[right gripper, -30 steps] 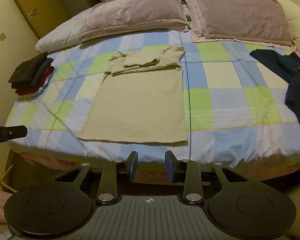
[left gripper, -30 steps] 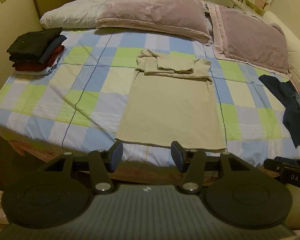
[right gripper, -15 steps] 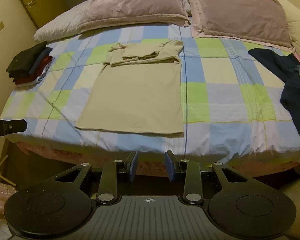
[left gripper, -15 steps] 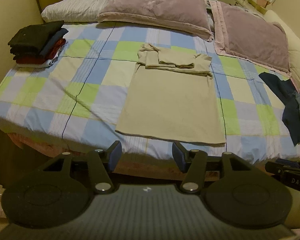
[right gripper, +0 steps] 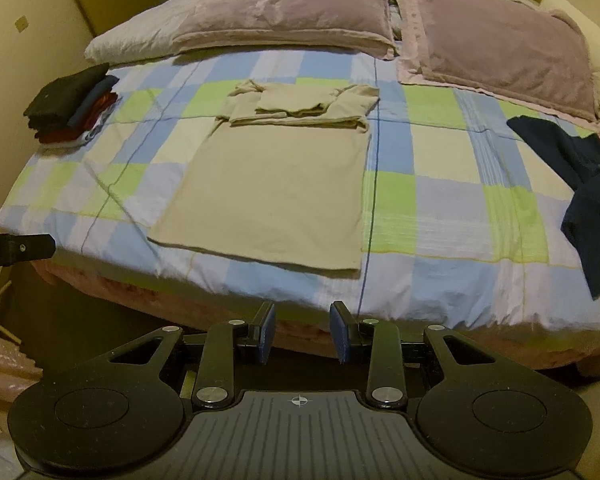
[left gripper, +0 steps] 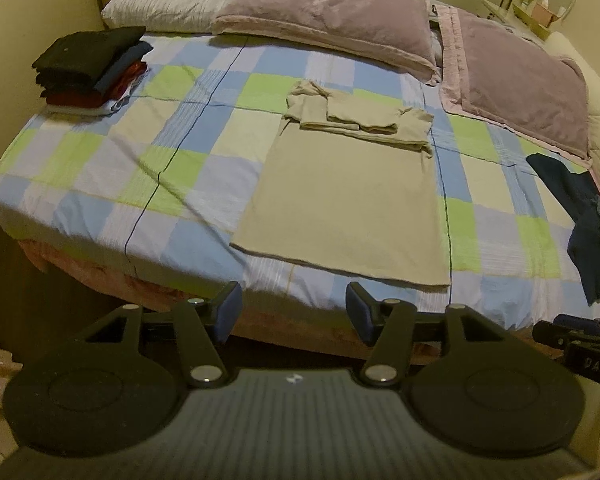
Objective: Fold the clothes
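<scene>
A beige shirt lies flat on the checked bed cover, its sleeves folded across the chest at the far end and its hem toward me. My left gripper hangs off the bed's near edge, short of the hem, with its jaws wide and empty. My right gripper also hovers in front of the bed edge, its jaws standing apart by a smaller gap with nothing between them. Each gripper shows at the edge of the other's view.
A stack of folded dark and red clothes sits at the bed's far left. Unfolded navy garments lie at the right edge. Two mauve pillows line the headboard. Floor lies below the near edge.
Both views have pulled back a little from the bed, so more of its near edge and side shows. The left jaws have spread slightly wider. The shirt has not moved.
</scene>
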The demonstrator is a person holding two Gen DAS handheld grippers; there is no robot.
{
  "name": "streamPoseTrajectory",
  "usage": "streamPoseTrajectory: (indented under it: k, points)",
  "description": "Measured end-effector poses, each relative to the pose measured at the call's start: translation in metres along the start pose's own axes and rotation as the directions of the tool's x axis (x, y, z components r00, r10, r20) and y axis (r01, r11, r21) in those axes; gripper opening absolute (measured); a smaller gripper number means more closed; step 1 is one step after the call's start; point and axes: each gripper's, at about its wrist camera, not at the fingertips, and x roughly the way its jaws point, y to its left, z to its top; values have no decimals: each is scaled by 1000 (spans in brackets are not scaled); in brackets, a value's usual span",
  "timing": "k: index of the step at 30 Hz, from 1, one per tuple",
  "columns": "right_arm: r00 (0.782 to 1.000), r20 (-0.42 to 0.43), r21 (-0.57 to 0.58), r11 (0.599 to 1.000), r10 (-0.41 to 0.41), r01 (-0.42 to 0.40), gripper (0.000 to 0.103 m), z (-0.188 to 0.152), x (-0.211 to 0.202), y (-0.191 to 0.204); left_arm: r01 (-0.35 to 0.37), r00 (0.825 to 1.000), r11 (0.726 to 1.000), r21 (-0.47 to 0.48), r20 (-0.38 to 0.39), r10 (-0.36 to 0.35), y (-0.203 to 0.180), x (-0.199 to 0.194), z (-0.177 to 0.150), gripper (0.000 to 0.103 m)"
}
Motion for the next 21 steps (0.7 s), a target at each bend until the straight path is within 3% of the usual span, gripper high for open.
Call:
streamPoseTrajectory:
  k: [11, 16, 21]
  points:
    - [1000, -22, -15, 1000, -7, 6, 34, -1, 4, -7, 28, 999, 1000, -8, -15, -28, -6, 6, -10, 54]
    - [999, -46, -11, 1000, 15, -15, 34, 11, 22, 2, 72, 997, 997, -4, 15, -72, 10, 13, -2, 54]
    - [995, -44, 85, 993, 86, -82, 34, 29, 49, -5, 123, 992, 992, 8, 8, -123, 43, 44, 21, 54]
